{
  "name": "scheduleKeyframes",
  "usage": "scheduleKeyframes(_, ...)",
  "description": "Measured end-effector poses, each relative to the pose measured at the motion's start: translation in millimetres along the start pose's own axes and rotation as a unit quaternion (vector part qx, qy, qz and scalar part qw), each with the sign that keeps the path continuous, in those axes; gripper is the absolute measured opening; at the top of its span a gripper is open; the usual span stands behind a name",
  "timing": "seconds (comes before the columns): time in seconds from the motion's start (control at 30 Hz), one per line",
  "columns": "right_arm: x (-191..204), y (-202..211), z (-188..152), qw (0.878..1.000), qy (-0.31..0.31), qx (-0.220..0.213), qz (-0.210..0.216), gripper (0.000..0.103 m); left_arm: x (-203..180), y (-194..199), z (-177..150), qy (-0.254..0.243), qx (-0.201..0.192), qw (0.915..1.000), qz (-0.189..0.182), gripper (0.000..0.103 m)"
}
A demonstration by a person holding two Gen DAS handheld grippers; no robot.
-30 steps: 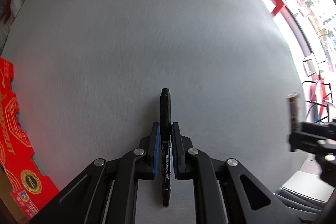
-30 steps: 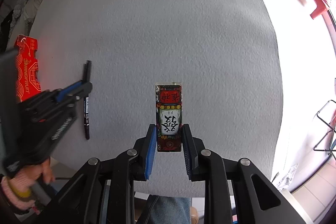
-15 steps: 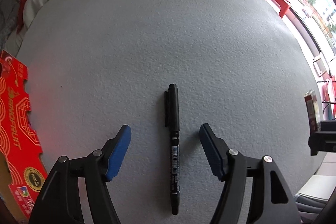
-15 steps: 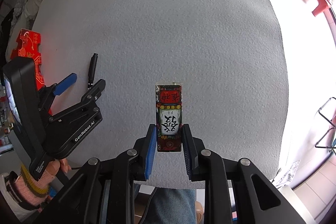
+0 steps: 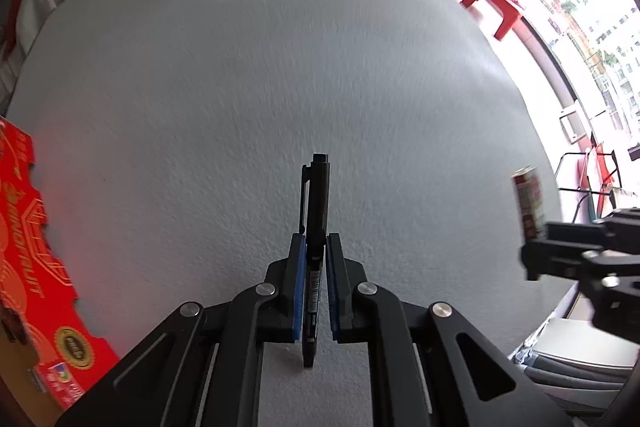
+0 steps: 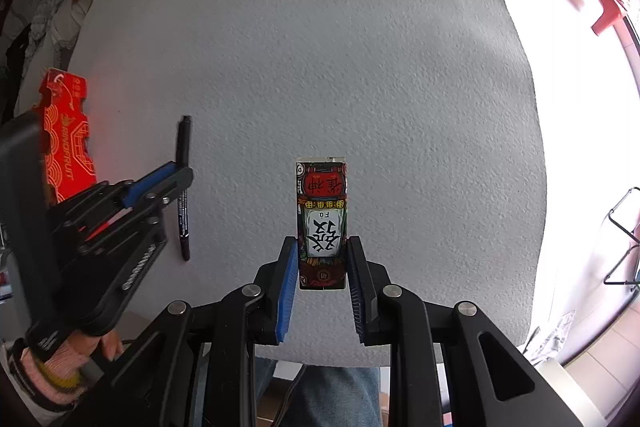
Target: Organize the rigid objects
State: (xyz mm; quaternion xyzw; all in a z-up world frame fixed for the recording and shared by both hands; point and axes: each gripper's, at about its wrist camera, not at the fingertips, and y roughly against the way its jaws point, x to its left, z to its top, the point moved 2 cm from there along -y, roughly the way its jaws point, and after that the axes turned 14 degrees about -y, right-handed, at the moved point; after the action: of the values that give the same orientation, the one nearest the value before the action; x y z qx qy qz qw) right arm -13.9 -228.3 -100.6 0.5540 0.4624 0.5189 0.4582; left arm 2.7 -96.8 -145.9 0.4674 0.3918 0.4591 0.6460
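Left tongs (image 5: 316,251) are clenching the black marker (image 5: 316,211) mid-barrel, near the counter's (image 5: 240,67) front edge. Right tongs (image 6: 322,255) are gripping the patterned box (image 6: 321,223). Red carton (image 5: 32,267) is crowding the left edge; open counter ahead.

Left gripper (image 5: 316,267): blue-padded jaws clamped tight on black marker pen (image 5: 316,219), fingers pointing far, low over table. Right gripper (image 6: 322,259): jaws pressed on both sides of patterned rectangular box (image 6: 322,223), pointing far. Person's left hand (image 6: 76,351) wraps left gripper handle, near-left.
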Motion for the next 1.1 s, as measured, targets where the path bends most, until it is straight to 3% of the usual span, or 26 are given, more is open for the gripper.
scheduleKeyframes(0.67,50.7,35.1,5.8,0.998,0.051,-0.041,0.005,0.025,36.4,73.5,-8.5,0.037,-0.064,0.997,0.022,0.01)
scheduleKeyframes(1.0,117.4,59.1,5.6,0.989,0.125,-0.072,0.008,0.025,80.1,113.4,-22.2,0.094,-0.108,0.989,0.04,0.01)
scheduleKeyframes(1.1,145.0,61.2,3.0,0.985,0.152,-0.077,0.011,0.025,102.2,128.1,-40.8,0.116,-0.117,0.9852,0.048,0.008)
